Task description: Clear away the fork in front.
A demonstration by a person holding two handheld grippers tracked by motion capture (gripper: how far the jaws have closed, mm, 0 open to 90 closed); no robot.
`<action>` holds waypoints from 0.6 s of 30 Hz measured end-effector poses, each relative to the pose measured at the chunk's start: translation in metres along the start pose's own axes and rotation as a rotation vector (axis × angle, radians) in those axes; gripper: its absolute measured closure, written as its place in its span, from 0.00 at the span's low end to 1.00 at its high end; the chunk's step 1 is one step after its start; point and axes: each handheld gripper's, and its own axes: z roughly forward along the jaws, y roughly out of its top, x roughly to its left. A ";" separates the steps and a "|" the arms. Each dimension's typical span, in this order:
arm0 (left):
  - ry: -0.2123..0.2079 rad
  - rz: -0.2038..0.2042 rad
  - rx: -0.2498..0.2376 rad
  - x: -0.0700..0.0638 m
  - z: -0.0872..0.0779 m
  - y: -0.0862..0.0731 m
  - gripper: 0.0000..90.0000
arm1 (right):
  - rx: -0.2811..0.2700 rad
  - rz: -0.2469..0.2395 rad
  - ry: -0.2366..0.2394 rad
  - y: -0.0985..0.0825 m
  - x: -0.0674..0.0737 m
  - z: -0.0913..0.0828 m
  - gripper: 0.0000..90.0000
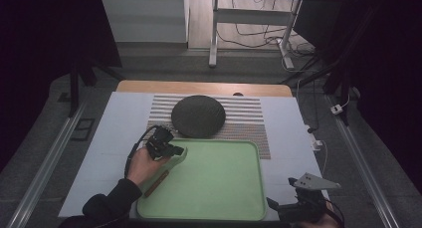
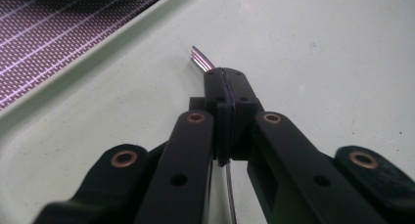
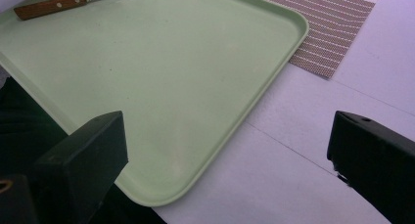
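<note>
The left black two-jaw plastic gripper has 2 angular link arms studded with 4 copper-coloured rivets and small round holes — a black cable loops from it. The person's left hand emerges from a dark long sleeve. The right black blocky-jawed gripper carries a grey three-cornered plate dotted with screws.

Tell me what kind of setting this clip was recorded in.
Most likely a lab or workshop set up for recording, not a home kitchen: a covered table with a green tray, rails on the floor alongside it, and loose cables under a white bench behind.
</note>
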 end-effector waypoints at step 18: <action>-0.050 0.064 0.031 -0.027 0.012 0.001 0.99 | 0.002 0.000 0.002 0.000 0.000 0.000 0.02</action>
